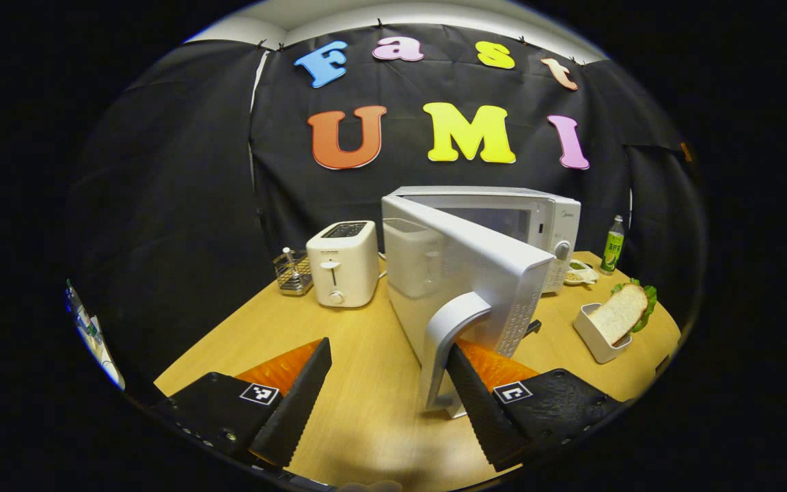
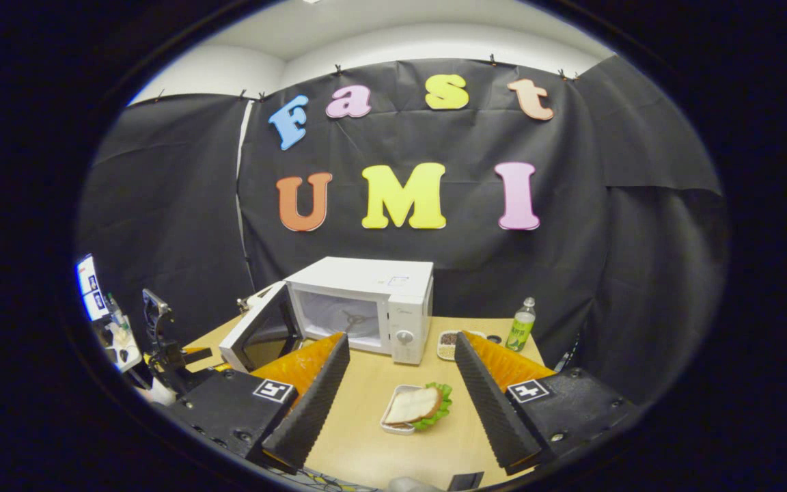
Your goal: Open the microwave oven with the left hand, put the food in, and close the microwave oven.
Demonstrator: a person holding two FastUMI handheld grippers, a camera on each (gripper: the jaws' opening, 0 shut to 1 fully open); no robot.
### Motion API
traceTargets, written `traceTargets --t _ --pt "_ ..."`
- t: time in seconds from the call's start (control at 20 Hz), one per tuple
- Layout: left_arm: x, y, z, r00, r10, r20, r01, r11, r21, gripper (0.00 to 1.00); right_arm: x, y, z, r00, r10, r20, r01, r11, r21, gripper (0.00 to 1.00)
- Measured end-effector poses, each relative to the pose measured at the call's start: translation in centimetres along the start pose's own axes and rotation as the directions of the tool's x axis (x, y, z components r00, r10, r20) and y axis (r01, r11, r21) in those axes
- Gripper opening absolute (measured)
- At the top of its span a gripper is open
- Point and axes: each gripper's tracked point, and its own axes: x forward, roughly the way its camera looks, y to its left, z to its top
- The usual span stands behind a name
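On the wooden desk (image 2: 366,437) the microwave (image 2: 373,307) stands at the back edge, its door (image 1: 465,270) swung out, so slip your spread left gripper (image 1: 387,383) off the handle (image 1: 451,342) while your unclenched right gripper (image 2: 400,383) descends squarely over the sandwich tray (image 2: 410,410) near the front edge.

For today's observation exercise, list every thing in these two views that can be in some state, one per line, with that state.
Microwave door: swung open.
Microwave: cavity empty.
Left gripper: open, one finger hooked inside the door handle.
Right gripper: open, holding nothing, above the table.
Sandwich: in its white tray on the table, not yet in the microwave.
Toaster: lever up.
Green bottle: upright, capped.
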Motion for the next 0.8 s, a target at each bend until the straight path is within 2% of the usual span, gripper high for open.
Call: traceTargets --t 0.1,0.3,0.5,0.55,0.6,0.65,0.7,0.75,0.8 --pt "-0.7 2.3 -0.5 0.999 0.030 -0.018 -0.031 0.999 -0.035 0.98 0.7 0.1 -0.8 1.000 0.003 -0.011 -0.003 1.000 0.002 0.99" --pt "-2.6 6.1 -1.6 0.994 0.107 -0.028 -0.108 0.994 -0.008 0.98 2.4 -0.7 -3.3 0.998 0.005 -0.057 -0.006 1.000 -0.002 0.98" --pt "-4.7 7.3 -1.7 0.990 0.136 -0.033 -0.137 0.990 -0.014 0.98 5.4 -2.7 -7.4 0.989 0.019 -0.143 -0.014 0.999 0.034 0.99" --pt "-5.1 7.2 -1.4 0.990 0.139 -0.029 -0.140 0.990 -0.018 0.98 6.4 -3.2 -8.9 0.983 0.028 -0.181 -0.018 0.998 0.055 0.99" --pt "-5.4 6.8 -1.0 0.990 0.139 -0.021 -0.140 0.990 -0.020 0.98 7.4 -3.9 -10.4 0.976 0.032 -0.216 -0.016 0.997 0.072 0.92" --pt "-5.8 6.5 -0.6 0.991 0.137 -0.014 -0.137 0.990 -0.019 0.98 8.6 -4.7 -11.9 0.967 0.032 -0.252 -0.010 0.996 0.088 0.92" --pt "-6.1 6.1 -0.3 0.991 0.135 -0.007 -0.135 0.991 -0.014 0.98 9.6 -5.5 -13.3 0.958 0.035 -0.284 -0.005 0.994 0.105 0.99" --pt "-6.4 5.6 0.4 0.992 0.130 0.003 -0.130 0.992 -0.008 0.98 10.6 -6.2 -14.5 0.948 0.040 -0.317 0.000 0.992 0.124 0.99" --pt "-7.0 5.0 0.9 0.993 0.119 0.013 -0.119 0.993 -0.003 0.98 11.8 -6.9 -15.9 0.937 0.051 -0.347 -0.002 0.990 0.141 0.90"
